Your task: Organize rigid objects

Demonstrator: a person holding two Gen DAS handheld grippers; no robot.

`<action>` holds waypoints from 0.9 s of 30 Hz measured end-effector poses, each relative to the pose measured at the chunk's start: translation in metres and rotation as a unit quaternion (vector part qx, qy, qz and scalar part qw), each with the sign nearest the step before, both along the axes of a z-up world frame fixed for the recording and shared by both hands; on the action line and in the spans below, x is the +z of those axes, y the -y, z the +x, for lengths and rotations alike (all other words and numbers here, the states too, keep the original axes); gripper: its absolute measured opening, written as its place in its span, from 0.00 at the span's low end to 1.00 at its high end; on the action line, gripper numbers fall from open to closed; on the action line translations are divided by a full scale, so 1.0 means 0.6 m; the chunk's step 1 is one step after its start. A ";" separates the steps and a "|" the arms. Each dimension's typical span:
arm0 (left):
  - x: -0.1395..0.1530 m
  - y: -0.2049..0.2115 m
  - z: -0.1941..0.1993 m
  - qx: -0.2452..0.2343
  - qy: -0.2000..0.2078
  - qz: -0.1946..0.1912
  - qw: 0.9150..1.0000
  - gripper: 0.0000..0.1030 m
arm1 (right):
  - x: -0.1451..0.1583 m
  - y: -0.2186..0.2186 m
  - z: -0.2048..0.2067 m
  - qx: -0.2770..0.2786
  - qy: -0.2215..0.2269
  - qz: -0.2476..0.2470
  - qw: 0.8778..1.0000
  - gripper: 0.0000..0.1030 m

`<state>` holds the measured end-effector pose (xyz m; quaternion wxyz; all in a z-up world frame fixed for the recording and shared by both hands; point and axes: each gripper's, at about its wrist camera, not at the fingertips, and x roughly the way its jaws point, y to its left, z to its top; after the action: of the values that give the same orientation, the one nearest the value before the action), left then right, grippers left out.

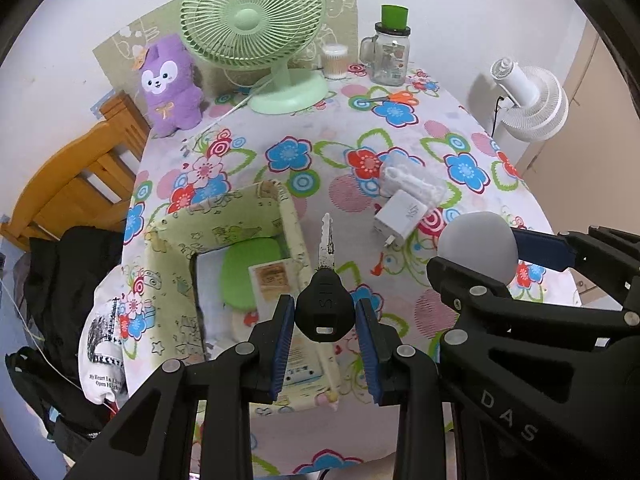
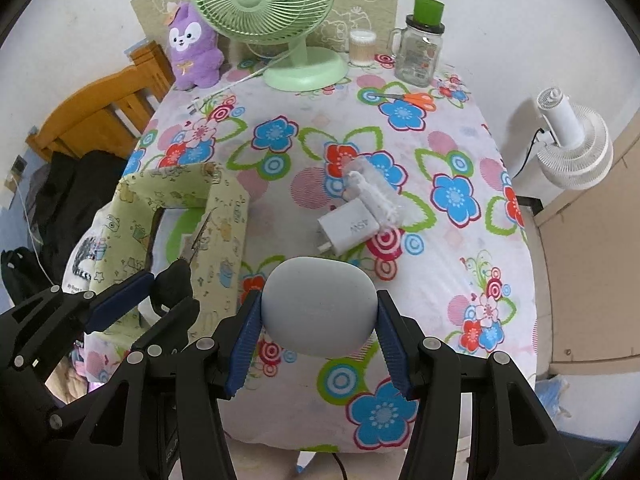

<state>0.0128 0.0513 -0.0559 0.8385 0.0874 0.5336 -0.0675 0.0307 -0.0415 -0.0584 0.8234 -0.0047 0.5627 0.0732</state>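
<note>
My left gripper is shut on a key by its black head, with the metal blade pointing away over the right wall of a green patterned fabric box. The box holds a green oval thing and a printed card. My right gripper is shut on a pale grey oval case, held above the flowered tablecloth just right of the box. A white charger and a clear bag of white pieces lie on the cloth beyond the case.
Along the back stand a green desk fan, a purple plush toy, a cotton-swab tub, a glass jar with a green lid and orange-handled scissors. A wooden chair and black bags are at the left, a white fan at the right.
</note>
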 end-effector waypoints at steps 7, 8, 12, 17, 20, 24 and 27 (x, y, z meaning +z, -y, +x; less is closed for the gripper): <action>-0.006 -0.030 -0.002 -0.009 -0.001 0.001 1.000 0.30 | -0.005 -0.033 -0.003 -0.003 -0.003 -0.006 1.000 0.56; -0.007 -0.034 -0.003 -0.009 -0.001 0.001 1.000 0.30 | -0.005 -0.037 -0.004 -0.003 -0.003 -0.007 1.000 0.56; -0.015 -0.051 -0.003 -0.012 -0.004 -0.001 1.000 0.30 | -0.009 -0.056 -0.005 -0.003 -0.005 -0.012 1.000 0.56; -0.018 -0.076 -0.002 -0.011 -0.006 -0.005 1.000 0.30 | -0.012 -0.080 -0.004 -0.001 -0.005 -0.014 1.000 0.56; -0.020 -0.092 0.001 -0.007 -0.006 -0.005 1.000 0.30 | -0.013 -0.096 -0.002 0.001 -0.005 -0.013 1.000 0.56; -0.022 -0.110 0.004 -0.001 -0.006 -0.007 1.000 0.30 | -0.014 -0.117 0.002 0.006 -0.005 -0.012 1.000 0.56; -0.025 -0.124 0.007 0.004 -0.007 -0.007 1.000 0.30 | -0.017 -0.133 0.006 0.011 -0.006 -0.014 1.000 0.56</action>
<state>0.0170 0.1257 -0.0711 0.8354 0.0784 0.5396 -0.0688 0.0343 0.0386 -0.0688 0.8190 -0.0219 0.5685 0.0748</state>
